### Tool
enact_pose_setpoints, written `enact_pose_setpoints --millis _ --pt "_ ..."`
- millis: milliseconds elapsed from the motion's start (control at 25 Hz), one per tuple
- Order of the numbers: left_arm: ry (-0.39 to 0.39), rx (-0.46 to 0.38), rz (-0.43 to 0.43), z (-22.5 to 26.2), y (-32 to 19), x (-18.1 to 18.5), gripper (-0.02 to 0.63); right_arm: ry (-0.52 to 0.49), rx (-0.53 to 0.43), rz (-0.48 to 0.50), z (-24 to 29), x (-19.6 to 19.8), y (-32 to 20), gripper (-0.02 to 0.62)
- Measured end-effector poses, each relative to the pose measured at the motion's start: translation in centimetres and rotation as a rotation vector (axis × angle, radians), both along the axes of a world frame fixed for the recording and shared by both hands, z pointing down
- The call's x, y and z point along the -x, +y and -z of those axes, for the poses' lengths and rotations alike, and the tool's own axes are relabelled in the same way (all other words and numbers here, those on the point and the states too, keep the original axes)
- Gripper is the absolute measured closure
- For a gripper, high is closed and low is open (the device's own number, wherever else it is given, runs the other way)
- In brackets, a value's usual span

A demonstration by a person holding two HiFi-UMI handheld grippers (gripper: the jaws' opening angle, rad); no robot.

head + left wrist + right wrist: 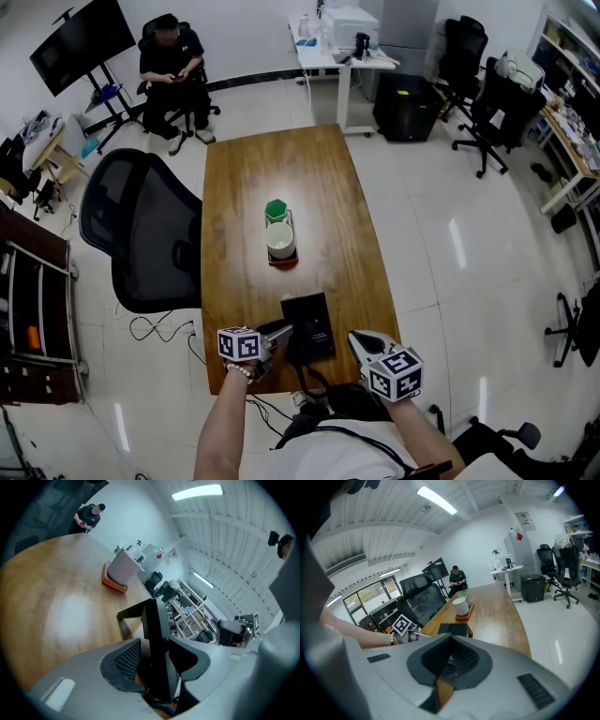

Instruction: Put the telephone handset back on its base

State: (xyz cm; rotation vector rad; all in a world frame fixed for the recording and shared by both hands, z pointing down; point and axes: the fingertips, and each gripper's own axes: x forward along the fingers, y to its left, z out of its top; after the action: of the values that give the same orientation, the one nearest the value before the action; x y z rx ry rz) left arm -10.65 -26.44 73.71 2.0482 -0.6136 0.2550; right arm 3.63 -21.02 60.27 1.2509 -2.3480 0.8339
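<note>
The black telephone base (311, 322) sits near the front edge of the wooden table (253, 178). The black handset (297, 350) lies along the base's left side. My left gripper (280, 334) reaches it from the left. In the left gripper view the handset (155, 616) stands edge-on between the jaws of the left gripper (154, 642), with a strip of wood showing beside the left pad (123, 660); the jaws are open around it. My right gripper (359, 340) hovers to the right of the base, shut and empty. The right gripper view shows the base (453, 629) ahead of the closed tips of the right gripper (451, 637).
A white cup (280, 240) with a green object behind it sits on an orange tray mid-table. A black office chair (141, 230) stands at the table's left. A seated person (172, 64) is far back. Desks and chairs (478, 84) line the right.
</note>
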Motion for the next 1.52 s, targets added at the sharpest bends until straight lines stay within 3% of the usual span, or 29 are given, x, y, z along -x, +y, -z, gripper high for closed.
enact_pose_setpoints --millis 240,280,320,360,400,480,600,680,920,1160,1520 --pt "0.076 -0.104 0.206 5.0 -0.6 2.8 0.417 0.003 -0.017 -0.009 0.6 -0.1 -0.1 0.591" --pt "0.095 -0.124 0.244 6.2 -0.3 3.4 0.464 0.003 -0.021 -0.011 0.8 -0.1 0.0 0.591" --pt "0.116 -0.139 0.278 7.3 0.2 4.1 0.562 0.003 -0.025 -0.012 0.9 -0.1 0.0 0.591" --pt "0.134 -0.150 0.308 8.3 0.8 4.8 0.604 0.003 -0.029 -0.014 1.1 0.0 0.1 0.591" --pt "0.144 -0.158 0.333 9.1 1.5 5.5 0.604 0.003 -0.033 -0.014 1.2 0.1 0.1 0.592" --pt "0.111 -0.161 0.378 10.0 3.0 6.8 0.604 0.004 -0.044 -0.016 1.7 0.2 0.3 0.592" --pt "-0.025 -0.140 0.437 10.1 5.7 8.3 0.604 0.003 -0.060 -0.024 2.3 0.6 1.0 0.591" --pt "-0.061 -0.146 0.467 11.2 7.3 8.7 0.604 0.004 -0.068 -0.026 2.8 1.1 1.7 0.591" --pt "-0.093 -0.235 0.473 15.5 11.0 8.2 0.604 0.023 -0.089 0.010 3.5 3.4 4.6 0.591" --pt "-0.074 -0.235 0.511 15.9 14.5 6.9 0.604 0.001 -0.108 0.034 3.7 3.7 7.3 0.591" --pt "-0.143 -0.260 0.507 17.6 20.0 0.1 0.604 -0.047 -0.111 0.044 4.0 -1.7 13.3 0.591"
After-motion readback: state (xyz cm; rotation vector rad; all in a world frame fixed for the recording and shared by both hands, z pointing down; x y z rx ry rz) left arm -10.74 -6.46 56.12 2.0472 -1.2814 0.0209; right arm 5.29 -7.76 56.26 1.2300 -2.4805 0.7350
